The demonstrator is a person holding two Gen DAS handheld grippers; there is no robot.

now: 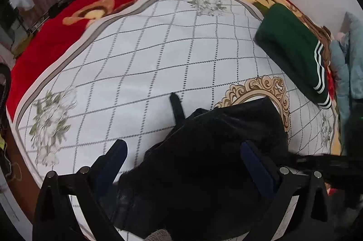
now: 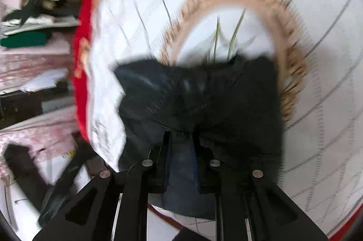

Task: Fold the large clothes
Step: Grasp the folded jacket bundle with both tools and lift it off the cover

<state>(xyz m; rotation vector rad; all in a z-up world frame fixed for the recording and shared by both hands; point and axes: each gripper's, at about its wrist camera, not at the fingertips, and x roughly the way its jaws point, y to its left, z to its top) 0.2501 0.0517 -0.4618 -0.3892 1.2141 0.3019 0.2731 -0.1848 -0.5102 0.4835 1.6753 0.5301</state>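
Black garment (image 1: 204, 161) bunched at near edge of white checked bedspread (image 1: 136, 59). Left gripper (image 1: 183, 150) spread wide above it, gripping nothing. Right gripper (image 2: 181, 138) pinched closed on garment fabric. Folded green garment (image 1: 292, 50) far right.

Right gripper (image 2: 181, 138) jaws apparently pinching black garment (image 2: 204, 93), white gridded bedspread (image 2: 317, 59) beneath, blurred

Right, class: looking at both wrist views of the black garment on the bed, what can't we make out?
- Black garment: its type and fold state; bunched, and cut off by the bottom edge of the left wrist view.
- Right gripper: how much cloth sits between its closed jaws; motion blur.
- Green folded garment: its far side, out of sight.
- Left gripper: whether its open jaws touch the cloth.
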